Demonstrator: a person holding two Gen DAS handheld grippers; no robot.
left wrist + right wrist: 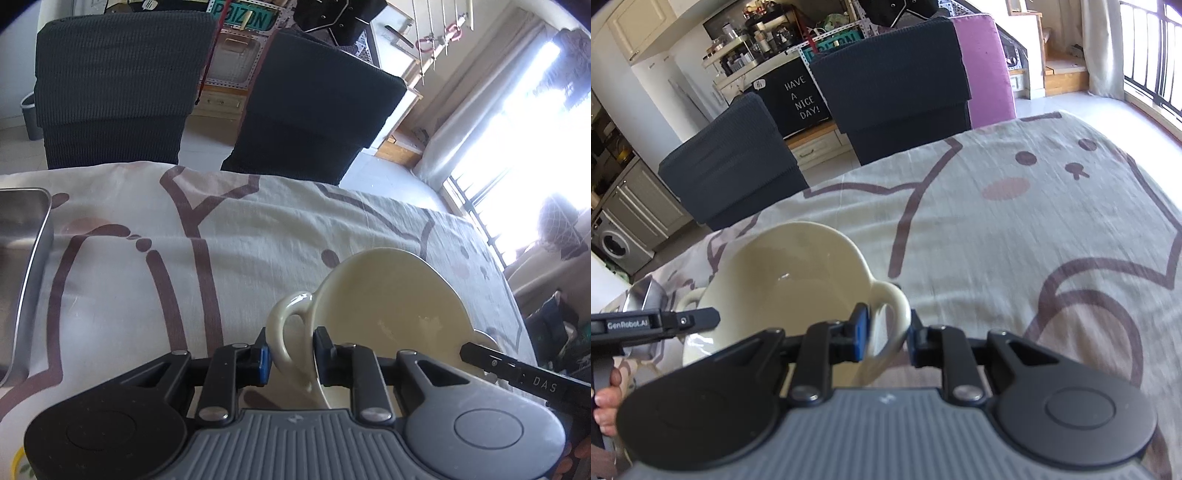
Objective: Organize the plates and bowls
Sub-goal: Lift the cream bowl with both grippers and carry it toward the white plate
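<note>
The left hand-held gripper (pixel 290 360) is clamped on one loop handle of a cream two-handled bowl (pixel 388 306), and the right hand-held gripper (pixel 886 338) is clamped on the other. The bowl sits tilted over the cat-print cloth (pixel 1015 221) covering the surface. Left of it lies a steel tray (pixel 22 273); beyond the far edge stand two dark chairs (pixel 118 85).

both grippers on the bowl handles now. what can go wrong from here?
1. Cream two-handled bowl is held only by its loop handles, left gripper and right gripper each clamped on one. Uneven lifting may twist it loose.
2. It looks tilted, so a pad could slide along a glazed handle.
3. Metal tray sits to the left; a low swing that way could clip its rim.
</note>
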